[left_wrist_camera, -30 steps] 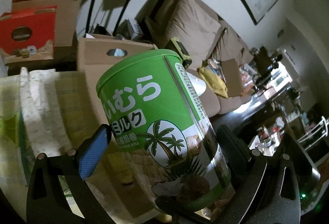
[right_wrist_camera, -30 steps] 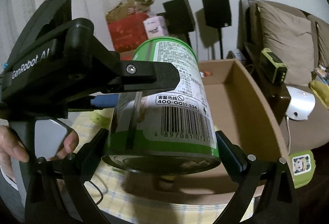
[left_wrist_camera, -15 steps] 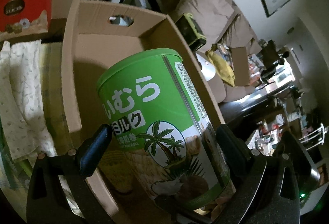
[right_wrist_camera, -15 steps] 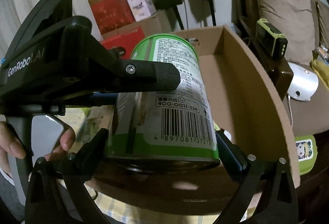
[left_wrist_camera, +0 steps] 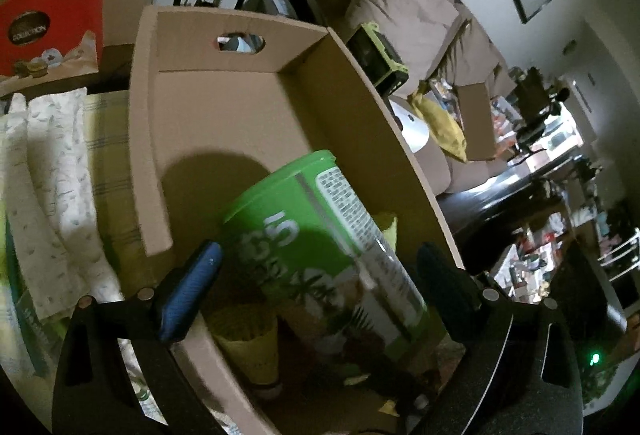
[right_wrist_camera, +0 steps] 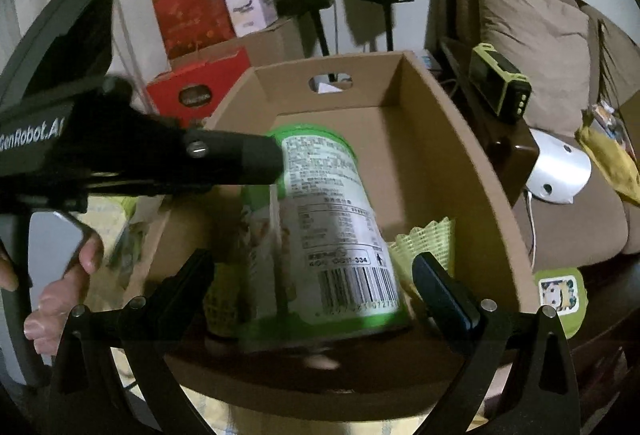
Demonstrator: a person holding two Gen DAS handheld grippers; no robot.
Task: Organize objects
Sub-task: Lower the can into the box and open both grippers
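Left wrist view: left gripper [left_wrist_camera: 316, 289] angled down over the open cardboard box [left_wrist_camera: 224, 115], fingers spread wide. Green can [left_wrist_camera: 320, 259] sits between them, inside the box, tilted; gap visible on both sides, so released. A yellow paper cup [left_wrist_camera: 250, 345] lies beside the can's base; checked tablecloth [left_wrist_camera: 108, 163] and a folded white cloth [left_wrist_camera: 52, 187] are left of the box.

Right wrist view: right gripper [right_wrist_camera: 316, 289] also points down into the box [right_wrist_camera: 452, 163], fingers apart, not pressing the can [right_wrist_camera: 320, 227], though blur makes light contact hard to rule out. Only this view shows the left gripper's body [right_wrist_camera: 132, 159] from outside, one finger [right_wrist_camera: 240, 159] by the can's top, with the person's hand [right_wrist_camera: 60, 295] on its handle. Also only here: barcode side of the can, yellow fluted cup [right_wrist_camera: 428, 247] to its right inside the box, red boxes [right_wrist_camera: 196, 91] behind.
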